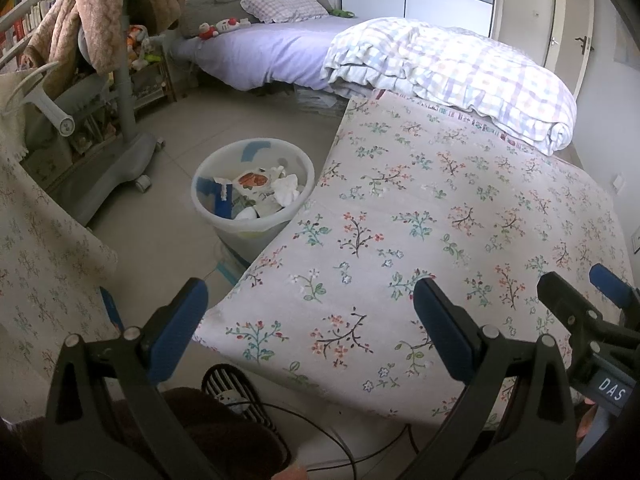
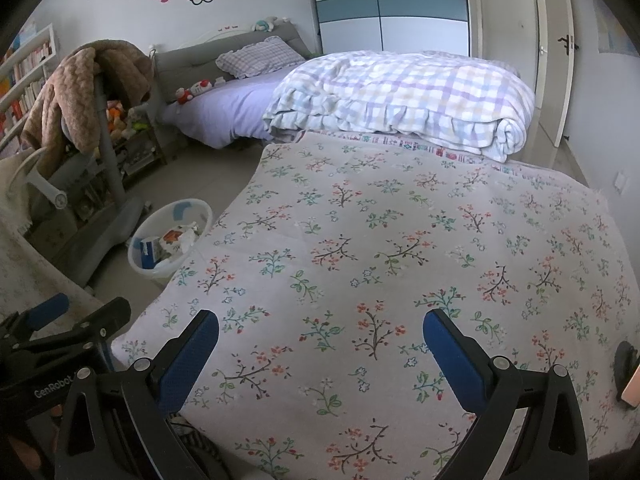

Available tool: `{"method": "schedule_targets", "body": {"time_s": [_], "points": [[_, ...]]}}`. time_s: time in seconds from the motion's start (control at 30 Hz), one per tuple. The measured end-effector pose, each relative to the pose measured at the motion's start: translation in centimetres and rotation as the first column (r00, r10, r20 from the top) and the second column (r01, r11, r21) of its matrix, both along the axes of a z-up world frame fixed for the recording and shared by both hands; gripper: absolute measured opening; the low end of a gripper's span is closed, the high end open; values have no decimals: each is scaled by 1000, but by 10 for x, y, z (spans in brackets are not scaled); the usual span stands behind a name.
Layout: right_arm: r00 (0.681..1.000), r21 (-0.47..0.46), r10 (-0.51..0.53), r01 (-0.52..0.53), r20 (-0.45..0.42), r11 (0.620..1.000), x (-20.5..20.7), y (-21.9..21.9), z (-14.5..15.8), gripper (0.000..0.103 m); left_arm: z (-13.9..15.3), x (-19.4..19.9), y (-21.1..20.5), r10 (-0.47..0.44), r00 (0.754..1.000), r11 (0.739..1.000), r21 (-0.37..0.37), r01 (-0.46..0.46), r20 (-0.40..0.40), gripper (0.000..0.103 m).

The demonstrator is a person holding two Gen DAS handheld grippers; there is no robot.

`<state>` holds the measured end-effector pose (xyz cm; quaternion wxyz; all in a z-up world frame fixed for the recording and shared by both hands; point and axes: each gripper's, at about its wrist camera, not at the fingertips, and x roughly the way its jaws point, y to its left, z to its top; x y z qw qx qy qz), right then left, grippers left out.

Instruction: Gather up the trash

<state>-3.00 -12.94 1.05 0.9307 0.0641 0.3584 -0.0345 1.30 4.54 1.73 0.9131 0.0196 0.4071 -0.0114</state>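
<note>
A white plastic bin stands on the floor by the left edge of the floral-covered surface. It holds crumpled tissues, a blue carton and a printed wrapper. The bin also shows in the right wrist view. My left gripper is open and empty, held above the near left corner of the floral cover. My right gripper is open and empty over the near middle of the floral cover. Each gripper shows at the edge of the other's view: the right and the left.
A grey wheeled chair draped with a brown blanket stands left of the bin. A folded checked quilt lies at the cover's far end. A purple bed is behind. A small fan and cable lie on the floor below.
</note>
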Motion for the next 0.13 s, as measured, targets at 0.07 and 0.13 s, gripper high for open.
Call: {"method": "schedule_targets", "body": {"time_s": [0.07, 0.13], "points": [[1000, -1, 0, 0, -1, 1000, 0, 0, 0, 103, -1, 0, 1, 0, 1000, 1000, -2, 0, -1, 102], [1000, 9, 1, -1, -7, 1000, 2, -2, -2, 103, -1, 0, 2, 3, 1000, 1000, -4, -4, -5, 102]]}}
